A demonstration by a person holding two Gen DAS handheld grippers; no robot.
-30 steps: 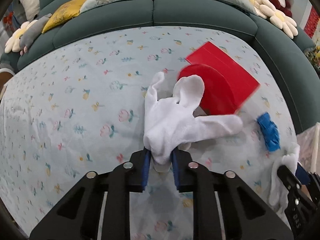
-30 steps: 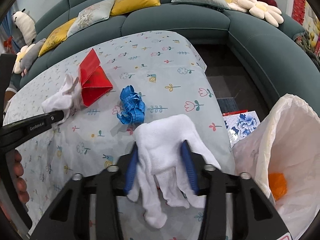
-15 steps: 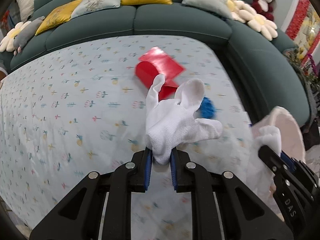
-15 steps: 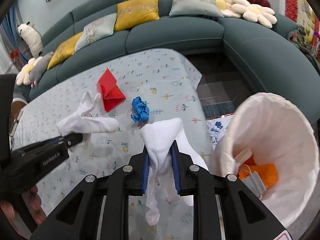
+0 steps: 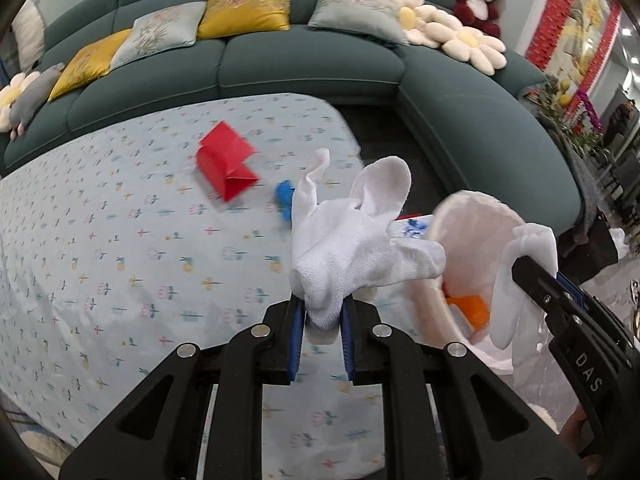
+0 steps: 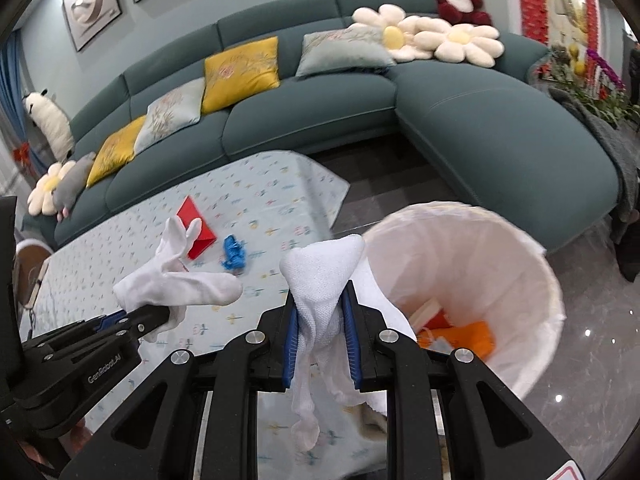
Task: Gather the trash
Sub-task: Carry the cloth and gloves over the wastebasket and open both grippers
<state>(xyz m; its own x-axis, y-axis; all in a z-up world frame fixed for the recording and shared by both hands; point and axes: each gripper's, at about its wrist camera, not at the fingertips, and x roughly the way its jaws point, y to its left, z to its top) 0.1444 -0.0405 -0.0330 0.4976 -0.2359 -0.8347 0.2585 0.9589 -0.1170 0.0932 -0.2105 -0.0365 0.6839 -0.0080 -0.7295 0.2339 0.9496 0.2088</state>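
Observation:
My left gripper (image 5: 322, 316) is shut on a white glove (image 5: 344, 240), held in the air over the table's right end. In the right wrist view that same glove (image 6: 176, 276) sticks out from the left gripper (image 6: 160, 314) at the left. My right gripper (image 6: 320, 312) is shut on a second white glove (image 6: 324, 280), which hangs down between the blue pads just left of the bin. The white-lined trash bin (image 6: 532, 264) stands on the floor to the right, with orange scraps (image 6: 472, 338) inside. A red folded paper (image 5: 224, 160) and a blue crumpled piece (image 5: 284, 192) lie on the table.
The table wears a pale floral cloth (image 5: 100, 240). A teal sectional sofa (image 6: 320, 108) with yellow and grey cushions curves around behind and to the right. A flower-print item (image 5: 412, 226) lies by the bin's rim. Dark tiled floor (image 6: 592, 320) surrounds the bin.
Both grippers have lifted away from the table and swung right toward the bin, each carrying its glove. The right jaws closed tighter on their glove. The bin has come into full view.

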